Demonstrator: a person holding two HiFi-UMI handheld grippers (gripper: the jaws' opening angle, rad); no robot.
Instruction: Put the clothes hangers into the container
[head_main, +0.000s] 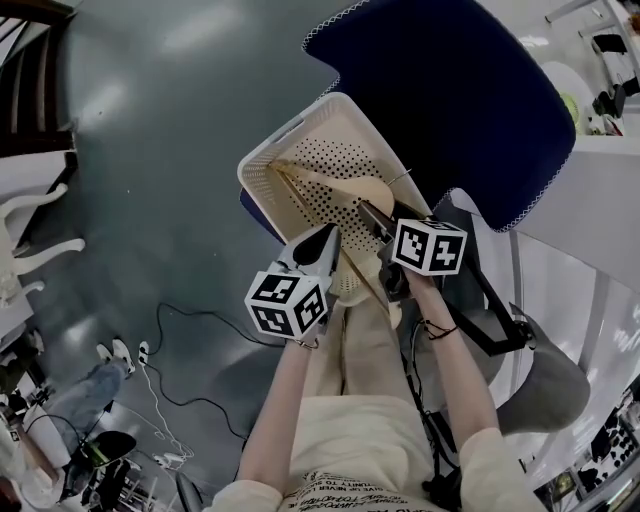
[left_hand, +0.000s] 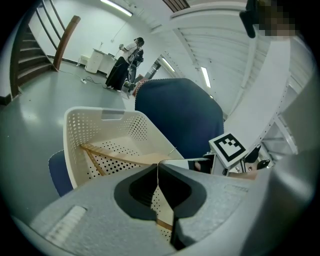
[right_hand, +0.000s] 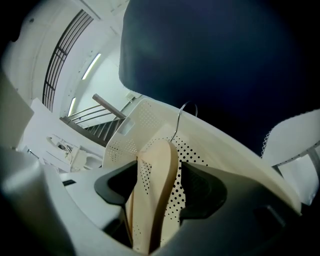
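Item: pale wooden clothes hanger with a broad shoulder and a thin wire hook (right_hand: 159, 157), standing inside the white perforated plastic basket (head_main: 262, 160), hook up against the far wall. Thin wooden bars (left_hand: 102, 154) lie across the basket floor; whether they belong to this hanger or to a second one cannot be told. Your right gripper (right_hand: 152, 192) has its jaws spread wide with the hanger's shoulder between them, and perforated wall shows through the gap on one side, so the pads do not appear to press. Your left gripper (left_hand: 158, 167) has its jaws closed together on nothing and hovers over the near rim. The basket rests on a dark blue seat (left_hand: 57, 172) before a dark blue padded chair back (head_main: 450, 90). Step in hand, by judgement: release of the hanger into the container. Next, draw your right gripper straight back, clear of the shoulder, so that the hanger settles without being dragged out.
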